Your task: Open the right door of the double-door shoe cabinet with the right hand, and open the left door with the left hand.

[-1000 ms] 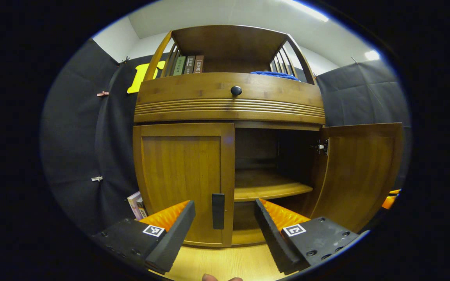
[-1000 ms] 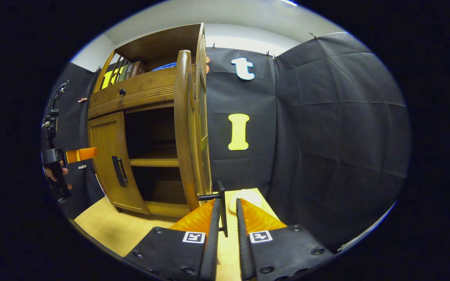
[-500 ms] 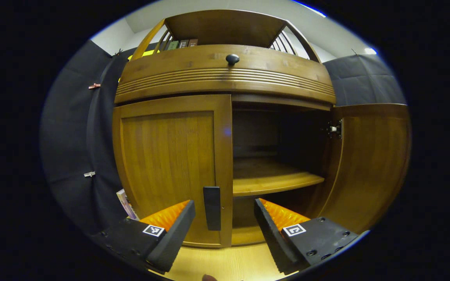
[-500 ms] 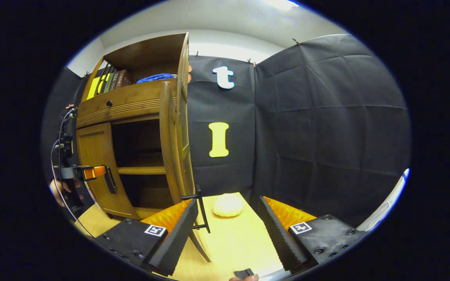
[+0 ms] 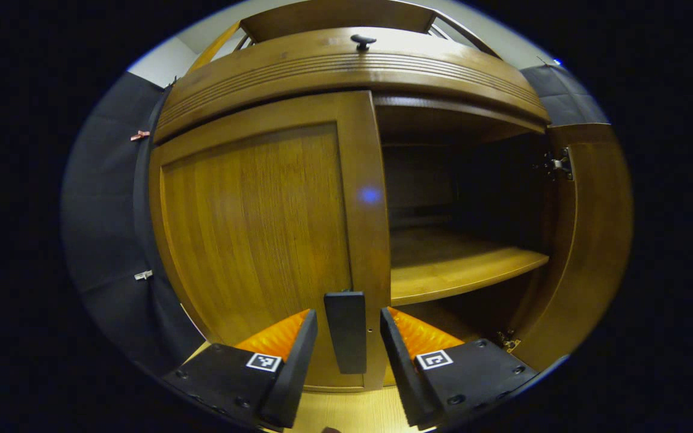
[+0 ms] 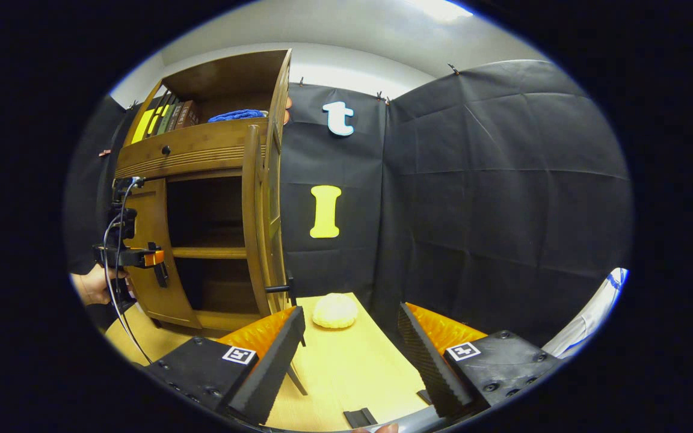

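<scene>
Standing against the booth wall, the double-door shoe cabinet [image 5: 352,66] has its right door [image 5: 593,240] already swung wide, baring a dark interior and a wooden shelf [image 5: 461,264], so by my judgement the first half of the task is done and the step in hand is the left door [image 5: 250,222], which sits shut and flush in its frame. In the left gripper view the left gripper [image 5: 346,349] is up close to that door, its fingers parted with the door's dark vertical handle [image 5: 345,331] between them, a gap visible on each side, so they bracket the handle without pinching it. The next move, I judge, calls for closing the fingers squarely on the handle and then pulling back in an arc about the hinges on the door's left edge. In the right gripper view the right gripper [image 6: 352,355] is spread and holds nothing, well clear of the cabinet over the pale wooden tabletop [image 6: 346,373], with the open door seen edge-on just beside its left finger. A drawer with a small dark knob [image 5: 362,41] lies above the doors, and books [image 6: 169,117] and a blue cloth [image 6: 237,114] fill the top shelf. A pale rounded bun-like object [image 6: 335,310] rests on the table to the right of the open door. Nothing visible blocks the left door's swing.
</scene>
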The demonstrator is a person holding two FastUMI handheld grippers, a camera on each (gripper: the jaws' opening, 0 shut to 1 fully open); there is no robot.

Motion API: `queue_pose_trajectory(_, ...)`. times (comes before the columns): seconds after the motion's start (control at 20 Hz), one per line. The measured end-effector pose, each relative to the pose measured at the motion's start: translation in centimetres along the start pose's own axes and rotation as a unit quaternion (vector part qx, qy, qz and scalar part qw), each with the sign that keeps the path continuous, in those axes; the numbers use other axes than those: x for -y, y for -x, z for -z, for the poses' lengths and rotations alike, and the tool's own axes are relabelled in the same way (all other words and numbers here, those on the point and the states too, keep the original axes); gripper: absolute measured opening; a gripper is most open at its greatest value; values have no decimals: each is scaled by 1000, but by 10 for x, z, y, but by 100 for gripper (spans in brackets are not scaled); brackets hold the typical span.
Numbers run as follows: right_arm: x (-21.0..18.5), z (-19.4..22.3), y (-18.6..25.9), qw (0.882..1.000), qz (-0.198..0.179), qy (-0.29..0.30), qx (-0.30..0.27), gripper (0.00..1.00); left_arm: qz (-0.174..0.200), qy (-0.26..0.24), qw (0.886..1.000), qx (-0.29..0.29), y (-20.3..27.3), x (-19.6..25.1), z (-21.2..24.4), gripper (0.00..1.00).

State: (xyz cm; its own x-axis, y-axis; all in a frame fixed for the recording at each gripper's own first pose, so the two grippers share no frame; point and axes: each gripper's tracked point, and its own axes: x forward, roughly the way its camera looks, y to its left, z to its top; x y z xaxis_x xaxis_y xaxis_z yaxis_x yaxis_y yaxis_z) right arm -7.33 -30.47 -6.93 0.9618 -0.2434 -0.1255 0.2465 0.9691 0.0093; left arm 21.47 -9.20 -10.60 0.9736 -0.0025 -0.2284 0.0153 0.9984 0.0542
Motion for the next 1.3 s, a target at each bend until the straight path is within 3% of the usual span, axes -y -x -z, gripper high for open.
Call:
queue_pose_trajectory(0.3, 9, -3, 7, 1000, 20, -5, 3, 100, 3, 14, 1000, -6, -13, 2, 9, 36)
queue_pose_trajectory(0.55, 0, -5, 15, 1000, 15, -2, 3, 100, 14, 20, 1000, -13, -10, 2, 13, 32)
queue_pose_trajectory(0.6, -3, -6, 15, 1000, 13, -2, 3, 94, 19, 21, 1000, -13, -6, 1, 12, 32)
queue_pose_trajectory(0.65, -7, -8, 15, 1000, 9, -5, 4, 99, 24, 21, 999, -12, 0, -1, 14, 32)
queue_pose_trajectory(0.8, -21, -13, 17, 1000, -6, -8, 11, 100, 29, 18, 999, -13, 25, -7, 19, 31)
queue_pose_trajectory(0.9, -28, -12, 17, 1000, -12, 4, 15, 94, 28, 21, 999, -13, 41, -12, 22, 31)
queue_pose_trajectory(1.0, -39, -14, 16, 999, -21, 16, 18, 100, 28, 23, 999, -14, 61, -21, 28, 30)
queue_pose_trajectory(1.2, -75, -18, 19, 998, -54, 14, 25, 99, 28, 25, 999, -16, 98, -40, 36, 30)
queue_pose_trajectory(1.25, -85, -19, 20, 998, -63, 15, 25, 94, 27, 26, 999, -16, 106, -46, 38, 30)
queue_pose_trajectory(1.3, -93, -19, 19, 997, -70, 17, 26, 99, 25, 26, 999, -17, 114, -52, 39, 30)
